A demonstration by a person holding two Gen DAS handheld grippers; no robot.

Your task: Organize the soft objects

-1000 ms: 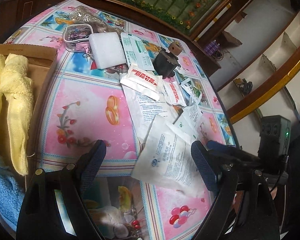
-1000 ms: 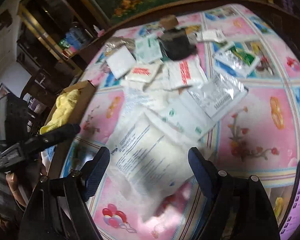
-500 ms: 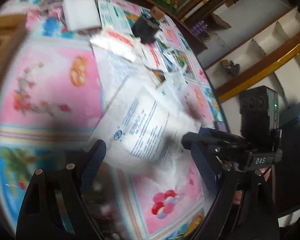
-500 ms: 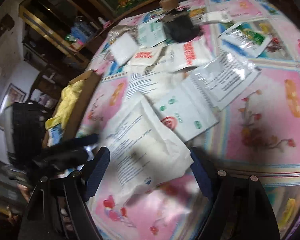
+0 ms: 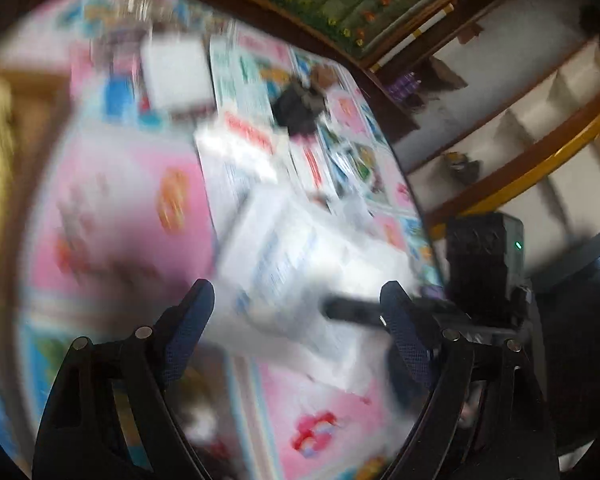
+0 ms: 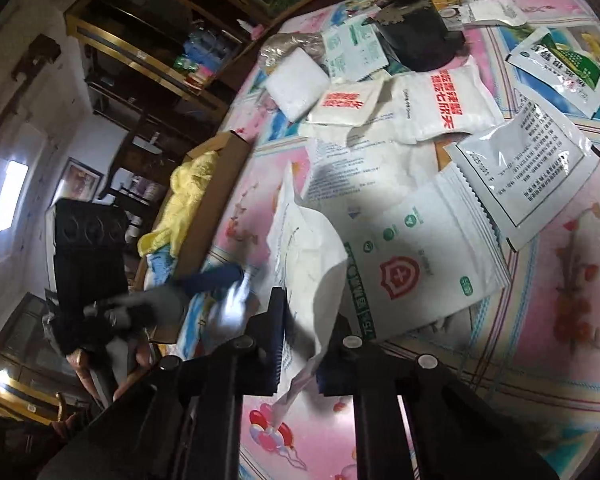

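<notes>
A white printed packet (image 6: 304, 248) lies at the near edge of a heap of soft sachets on the pink patterned tablecloth (image 6: 560, 280). My right gripper (image 6: 306, 312) has its jaws closing. The pads pinch the packet's near edge, which stands bent up off the cloth. The left wrist view is blurred. There my left gripper (image 5: 296, 308) is open just short of the same packet (image 5: 292, 256), with nothing between its fingers. The right gripper's dark finger (image 5: 352, 308) reaches in from the right onto the packet.
A cardboard box (image 6: 220, 184) holding a yellow towel (image 6: 188, 188) stands at the table's left. Behind the held packet lie a green-shield sachet (image 6: 416, 256), a silver sachet (image 6: 528, 168), red-lettered packets (image 6: 440, 100), a white pad (image 6: 296, 80) and a dark pot (image 6: 416, 36).
My right jaws went from wide to nearly together around the white packet, and its edge has lifted. The left wrist view has swung and blurred; the left jaws stay wide.
</notes>
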